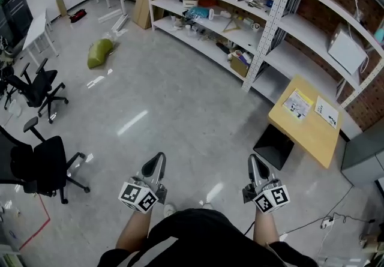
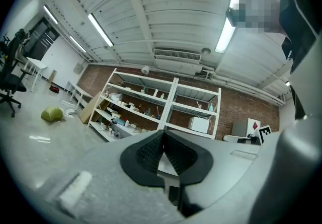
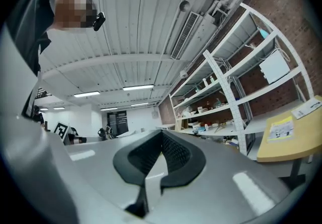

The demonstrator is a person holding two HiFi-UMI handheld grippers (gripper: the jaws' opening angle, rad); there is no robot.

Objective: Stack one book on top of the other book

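here left gripper (image 1: 158,161) and right gripper (image 1: 255,162) are closed, empty, above the floor (image 1: 180,98).

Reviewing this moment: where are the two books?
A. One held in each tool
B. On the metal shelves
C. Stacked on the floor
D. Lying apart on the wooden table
D: one book and the other book lie flat and apart on the wooden table, while the left tool and the right tool are shut with nothing between their jaws.
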